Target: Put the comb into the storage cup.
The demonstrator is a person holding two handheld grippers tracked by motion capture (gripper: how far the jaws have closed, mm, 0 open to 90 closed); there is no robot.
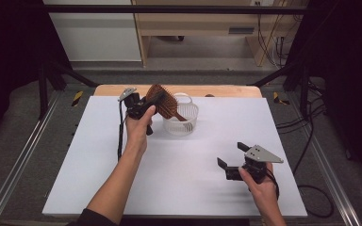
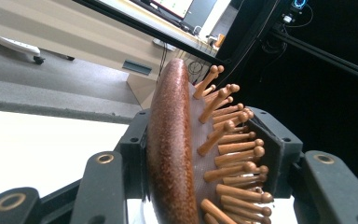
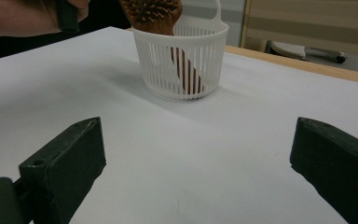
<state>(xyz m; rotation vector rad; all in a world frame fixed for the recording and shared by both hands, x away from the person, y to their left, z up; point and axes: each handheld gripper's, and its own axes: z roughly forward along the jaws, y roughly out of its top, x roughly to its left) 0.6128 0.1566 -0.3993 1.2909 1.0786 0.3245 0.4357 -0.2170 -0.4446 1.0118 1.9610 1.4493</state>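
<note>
one wooden paddle hairbrush (image 1: 162,100), one white slotted plastic basket (image 1: 181,120), two grippers, one white table top (image 1: 179,155). the left gripper (image 1: 147,102) sits at the far side of the table, just left of the basket, and is clamped on the brush head: in the left gripper view one pad lies against the smooth brown back and the other meets the tips of the wooden pins (image 2: 228,154). the brush leans, its head above the basket rim and its handle slanting down inside the basket.

the right gripper (image 1: 232,157) rests near the near right corner of the table, well apart from the basket, released, its jaws spread wide with nothing between them.

the high view gives the whole layout, both forearms and the basket's loop handle at its far side. the left gripper view adds the grip itself and the rounded pin tips on a brown cushion. the right gripper view looks low across the table and shows, through the basket's slots (image 3: 182,60), the brush handle (image 3: 189,70) reaching down near the basket's floor, plus the person's left hand (image 3: 23,18) at the upper left.
</note>
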